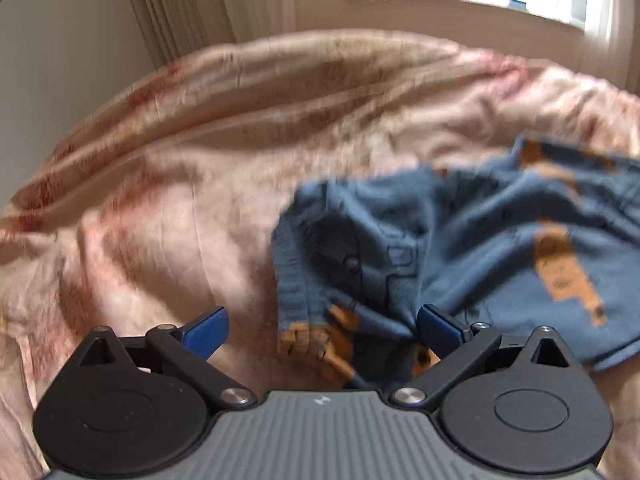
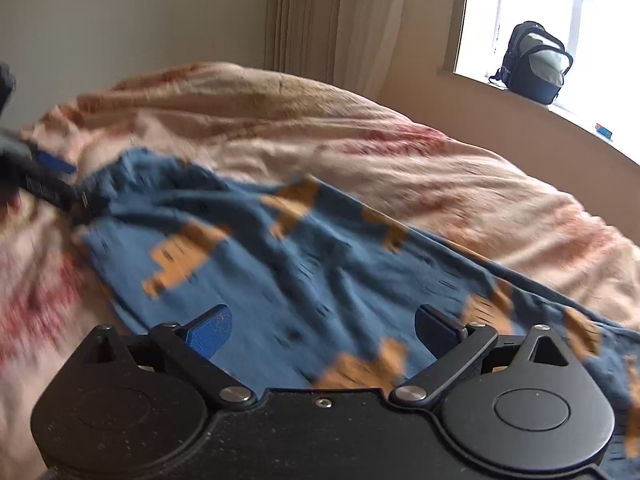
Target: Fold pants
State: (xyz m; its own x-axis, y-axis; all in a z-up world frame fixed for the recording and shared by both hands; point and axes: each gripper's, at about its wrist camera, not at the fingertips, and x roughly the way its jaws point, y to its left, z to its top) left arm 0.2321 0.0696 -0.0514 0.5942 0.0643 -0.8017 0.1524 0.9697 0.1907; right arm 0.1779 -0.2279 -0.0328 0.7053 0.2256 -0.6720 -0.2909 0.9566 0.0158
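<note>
Blue pants (image 1: pixel 460 240) printed with orange shapes lie crumpled on a bed's pink-and-red patterned blanket (image 1: pixel 180 152), both frames motion-blurred. The left wrist view shows the ribbed waistband bunched between the spread fingers of the left gripper (image 1: pixel 322 330), jaws released and gripping nothing, its right fingertip (image 1: pixel 438 326) against the cloth. Only the right wrist view shows the pants' full spread across the blanket, the right gripper (image 2: pixel 324 332) wide apart above the fabric, and the other gripper at the garment's far left end. It alone shows a dark backpack (image 2: pixel 534 68) on the windowsill (image 2: pixel 520 96). Beige curtains (image 2: pixel 320 16) and a plain wall (image 2: pixel 120 12) stand behind the bed.
</note>
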